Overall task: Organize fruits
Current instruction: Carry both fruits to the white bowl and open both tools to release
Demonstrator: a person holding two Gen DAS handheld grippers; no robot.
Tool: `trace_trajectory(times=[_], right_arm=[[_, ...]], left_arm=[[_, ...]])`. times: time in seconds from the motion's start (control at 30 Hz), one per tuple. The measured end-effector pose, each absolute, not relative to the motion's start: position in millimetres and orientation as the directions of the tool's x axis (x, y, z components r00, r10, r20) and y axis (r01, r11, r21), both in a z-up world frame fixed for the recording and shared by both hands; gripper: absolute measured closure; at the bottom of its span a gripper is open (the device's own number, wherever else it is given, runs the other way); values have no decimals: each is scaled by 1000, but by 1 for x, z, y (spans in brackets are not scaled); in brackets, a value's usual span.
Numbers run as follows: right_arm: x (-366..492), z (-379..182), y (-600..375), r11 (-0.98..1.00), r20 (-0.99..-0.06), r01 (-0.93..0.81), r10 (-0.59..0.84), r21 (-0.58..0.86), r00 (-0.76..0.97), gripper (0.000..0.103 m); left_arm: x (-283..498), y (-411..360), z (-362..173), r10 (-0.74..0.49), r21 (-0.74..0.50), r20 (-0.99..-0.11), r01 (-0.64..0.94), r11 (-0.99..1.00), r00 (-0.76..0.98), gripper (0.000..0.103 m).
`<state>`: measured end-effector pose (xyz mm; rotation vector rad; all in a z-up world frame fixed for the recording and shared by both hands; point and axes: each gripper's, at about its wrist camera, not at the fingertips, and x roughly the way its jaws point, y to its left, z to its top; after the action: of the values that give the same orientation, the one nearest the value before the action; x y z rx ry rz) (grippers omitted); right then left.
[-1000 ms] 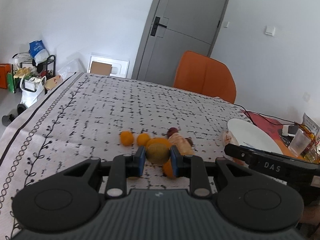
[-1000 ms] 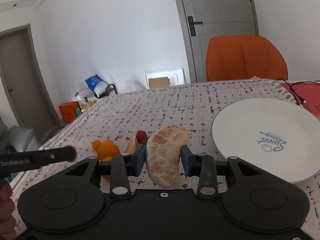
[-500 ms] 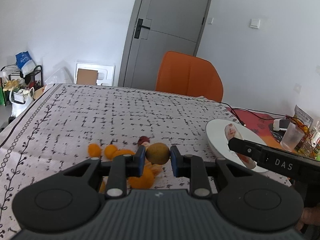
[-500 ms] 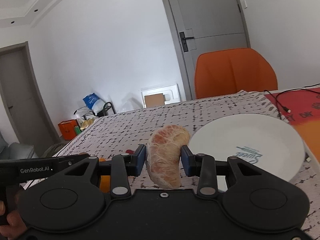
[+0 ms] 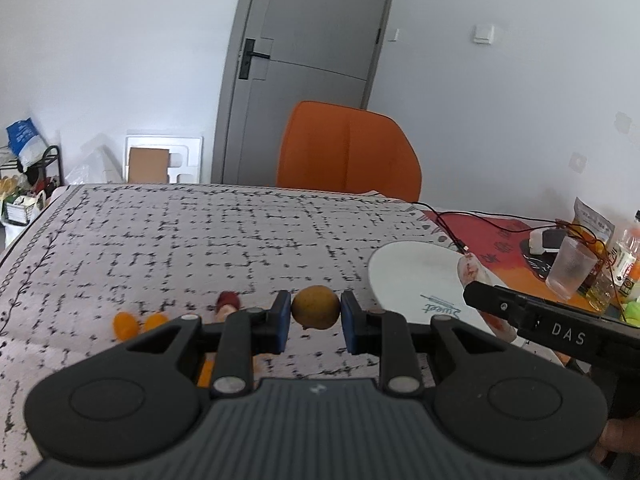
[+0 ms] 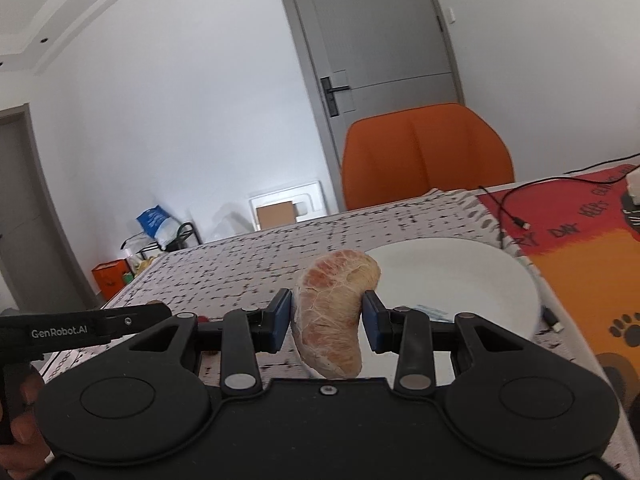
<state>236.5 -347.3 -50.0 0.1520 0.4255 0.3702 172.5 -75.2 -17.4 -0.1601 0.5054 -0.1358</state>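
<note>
Left wrist view: left gripper point(image 5: 313, 322) clamped on a round yellow-brown fruit point(image 5: 315, 307), held above the patterned tablecloth point(image 5: 200, 240), left of the white plate point(image 5: 408, 276).

Right wrist view: right gripper point(image 6: 327, 322) clamped on a peeled pomelo segment point(image 6: 334, 312), just before the plate's near-left rim.

Round yellowish-brown fruit point(image 5: 315, 307) is pinched in the left claw point(image 5: 314, 322), off the bench point(image 5: 200, 240). Right claw point(image 6: 326, 322) has a peeled pomelo wedge point(image 6: 334, 312), pinkish with white pith, hanging on end just in front of the white plate point(image 6: 460, 276). Two little oranges point(image 5: 138, 323) and a dark red fruit point(image 5: 228, 300) sit on the bench.
</note>
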Motion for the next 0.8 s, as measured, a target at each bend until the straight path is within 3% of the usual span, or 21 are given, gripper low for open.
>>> trace_trajectory(times=[0.8], right_arm=[[272, -74, -411, 965, -430, -158, 235, 207, 872, 67]], left_arm=[[228, -144, -34, -242, -161, -532, 184, 970, 811, 78]])
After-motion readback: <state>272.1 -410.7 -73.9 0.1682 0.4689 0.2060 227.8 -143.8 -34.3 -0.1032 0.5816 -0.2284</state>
